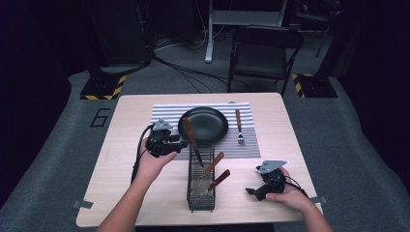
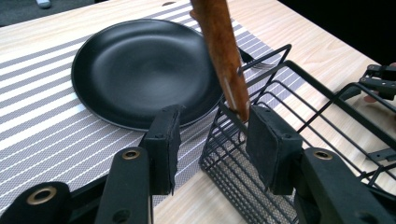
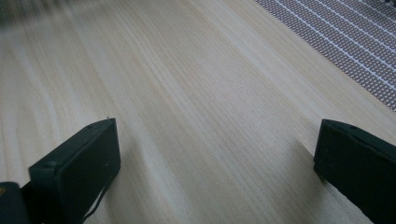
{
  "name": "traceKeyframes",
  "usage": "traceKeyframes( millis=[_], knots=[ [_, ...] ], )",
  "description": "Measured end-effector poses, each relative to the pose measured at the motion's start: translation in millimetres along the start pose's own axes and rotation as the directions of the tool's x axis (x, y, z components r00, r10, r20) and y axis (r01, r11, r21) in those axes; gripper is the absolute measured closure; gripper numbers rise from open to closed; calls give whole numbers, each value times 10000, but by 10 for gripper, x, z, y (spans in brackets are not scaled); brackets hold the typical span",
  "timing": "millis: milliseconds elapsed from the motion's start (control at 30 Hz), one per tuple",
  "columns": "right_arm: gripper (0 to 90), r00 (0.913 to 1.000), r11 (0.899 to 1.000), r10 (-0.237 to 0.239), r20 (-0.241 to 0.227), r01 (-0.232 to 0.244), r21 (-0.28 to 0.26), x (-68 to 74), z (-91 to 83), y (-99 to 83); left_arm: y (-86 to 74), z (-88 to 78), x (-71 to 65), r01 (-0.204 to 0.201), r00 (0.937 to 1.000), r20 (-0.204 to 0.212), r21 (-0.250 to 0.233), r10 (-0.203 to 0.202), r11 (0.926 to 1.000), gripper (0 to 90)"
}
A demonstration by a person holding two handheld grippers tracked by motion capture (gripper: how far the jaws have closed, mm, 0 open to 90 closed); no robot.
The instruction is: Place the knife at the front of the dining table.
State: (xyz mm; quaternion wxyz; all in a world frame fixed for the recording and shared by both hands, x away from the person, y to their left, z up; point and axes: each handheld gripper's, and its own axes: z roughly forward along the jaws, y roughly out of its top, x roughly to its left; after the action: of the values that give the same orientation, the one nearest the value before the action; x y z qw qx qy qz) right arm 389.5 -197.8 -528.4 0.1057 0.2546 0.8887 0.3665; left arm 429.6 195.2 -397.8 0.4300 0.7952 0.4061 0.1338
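Nearest us, the person's two forearms come in over the near edge of the wooden table (image 1: pixel 130 108). The right gripper (image 1: pixel 261 187) rests low near the right corner, jaws spread wide over bare wood, holding nothing. The left gripper (image 1: pixel 167 143) hangs just left of the black wire basket (image 1: pixel 201 193), its jaws parted and empty; in the left gripper view the pads (image 2: pixel 164 140) flank the basket's far corner.

Leaning out of that far end is a wooden-handled utensil (image 1: pixel 192 135), its handle tilted over the rim of the black plate (image 1: pixel 203 124) on the striped placemat (image 1: pixel 164 115). Two more wooden-handled utensils (image 1: pixel 215 164) lie in the basket, and a fork (image 1: pixel 239 126) lies right of the plate.

We judge the leaning utensil is the target. To do it well, we should shift right until the handle sits between the pads, close above the wire rim, then lift straight up so the head does not snag.
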Motion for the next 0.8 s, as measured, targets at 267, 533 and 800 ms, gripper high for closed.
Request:
traceKeyframes(
  millis=[267,533,800],
  knots=[
    [0,10000,10000,-4,-4,4,-1,-1,0,0,37,87,-36,75,9997,211,-42,-74,10000,549],
    [0,10000,10000,-1,0,1,-1,0,0,0,70,187,-52,70,9995,319,54,-72,10000,567],
    [0,10000,10000,1,0,-1,-1,0,0,0,85,277,-70,42,9991,423,137,-47,9999,635]
  ],
)
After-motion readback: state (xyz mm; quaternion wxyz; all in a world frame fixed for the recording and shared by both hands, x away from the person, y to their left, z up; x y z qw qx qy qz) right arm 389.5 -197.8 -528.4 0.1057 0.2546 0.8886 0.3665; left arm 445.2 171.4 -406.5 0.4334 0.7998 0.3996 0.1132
